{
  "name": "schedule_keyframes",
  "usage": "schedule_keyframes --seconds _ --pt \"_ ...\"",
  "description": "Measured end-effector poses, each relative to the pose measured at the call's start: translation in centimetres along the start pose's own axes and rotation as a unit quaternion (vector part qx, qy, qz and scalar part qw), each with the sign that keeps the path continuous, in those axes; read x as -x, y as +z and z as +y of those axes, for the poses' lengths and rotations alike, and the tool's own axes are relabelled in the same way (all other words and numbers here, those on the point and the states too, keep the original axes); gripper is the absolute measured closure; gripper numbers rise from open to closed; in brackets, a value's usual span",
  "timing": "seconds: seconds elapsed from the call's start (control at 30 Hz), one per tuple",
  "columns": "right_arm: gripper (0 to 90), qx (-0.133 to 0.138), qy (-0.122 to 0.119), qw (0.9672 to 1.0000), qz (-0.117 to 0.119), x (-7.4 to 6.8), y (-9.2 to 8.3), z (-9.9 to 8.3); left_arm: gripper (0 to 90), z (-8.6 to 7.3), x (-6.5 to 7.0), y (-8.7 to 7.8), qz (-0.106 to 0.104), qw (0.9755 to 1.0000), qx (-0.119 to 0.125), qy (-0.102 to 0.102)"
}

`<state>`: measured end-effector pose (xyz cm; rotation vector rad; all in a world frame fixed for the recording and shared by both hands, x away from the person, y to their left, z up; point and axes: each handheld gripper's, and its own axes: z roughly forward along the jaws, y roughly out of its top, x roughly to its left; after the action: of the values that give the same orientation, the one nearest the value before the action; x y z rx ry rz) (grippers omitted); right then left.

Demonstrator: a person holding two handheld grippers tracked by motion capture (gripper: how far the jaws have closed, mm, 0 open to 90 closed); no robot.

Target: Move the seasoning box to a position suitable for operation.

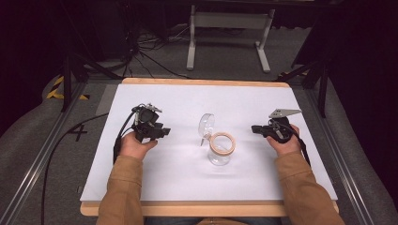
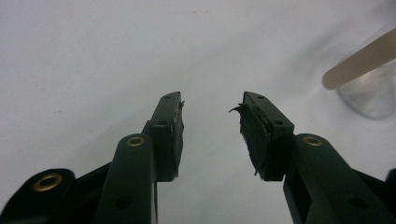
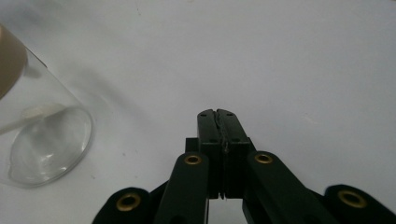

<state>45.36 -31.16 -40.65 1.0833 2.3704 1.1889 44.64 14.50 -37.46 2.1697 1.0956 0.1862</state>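
1. The clear glass jar with a tan band around its rim (image 1: pixel 220 149) stands upright near the middle of the white table sheet (image 1: pixel 178 183), between the two grippers.
2. The left gripper (image 1: pixel 162 132) rests on the sheet well left of the jar, jaws parted and empty.
3. The right gripper (image 1: pixel 256 128) lies right of it, jaws pressed together on nothing.
4. A clear glass lid (image 1: pixel 206 124) leans just behind the jar.
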Motion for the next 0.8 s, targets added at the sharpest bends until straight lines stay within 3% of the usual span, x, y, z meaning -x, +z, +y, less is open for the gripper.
schedule_keyframes --seconds 0.13,0.23,0.33,0.8 --pt "89.7 0.006 -0.009 0.9999 0.005 -0.3 0.0 0.1 58.0 0.4 0.3 0.1 -0.002 0.9999 -0.010 0.003" --pt "89.7 0.007 -0.013 0.9998 0.013 -0.6 -0.1 0.3 58.6 0.5 0.8 0.1 -0.012 0.9999 -0.010 -0.007" --pt "89.7 0.009 -0.017 0.9997 0.018 -0.8 0.0 0.4 58.1 0.6 1.2 -0.2 -0.018 0.9998 -0.009 0.008" --pt "89.6 0.012 -0.022 0.9992 0.030 -1.3 0.1 0.5 52.9 0.7 1.5 -0.5 -0.021 0.9997 -0.008 0.012"
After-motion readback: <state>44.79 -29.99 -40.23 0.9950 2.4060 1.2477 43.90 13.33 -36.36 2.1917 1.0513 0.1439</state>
